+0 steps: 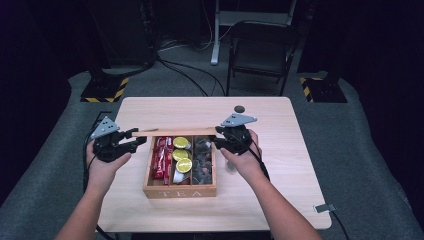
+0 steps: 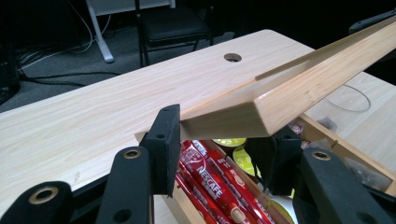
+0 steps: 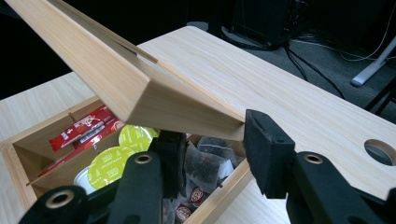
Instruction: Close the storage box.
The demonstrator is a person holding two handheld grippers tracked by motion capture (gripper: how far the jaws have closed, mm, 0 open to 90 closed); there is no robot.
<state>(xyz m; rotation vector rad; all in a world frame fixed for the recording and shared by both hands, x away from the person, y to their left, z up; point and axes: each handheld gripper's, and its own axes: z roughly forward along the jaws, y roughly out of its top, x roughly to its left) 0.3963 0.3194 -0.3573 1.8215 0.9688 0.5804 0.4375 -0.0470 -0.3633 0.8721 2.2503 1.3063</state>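
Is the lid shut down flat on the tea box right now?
No, the wooden lid is lifted above the open tea box, held at its ends by both grippers.

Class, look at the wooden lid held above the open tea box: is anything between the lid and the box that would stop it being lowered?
Nothing visible does. The lid hangs over the tea box; its sachets and pods lie below the rim.

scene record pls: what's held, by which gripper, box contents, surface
held: flat pale wooden lid, lifted over the box
left gripper: fingers clamp the lid's left corner
right gripper: fingers at the lid's right corner, pressing or not unclear
box: open wooden tea box, three compartments
contents: red coffee stick sachets, yellow-lidded capsules, dark tea bags
surface: light wooden table
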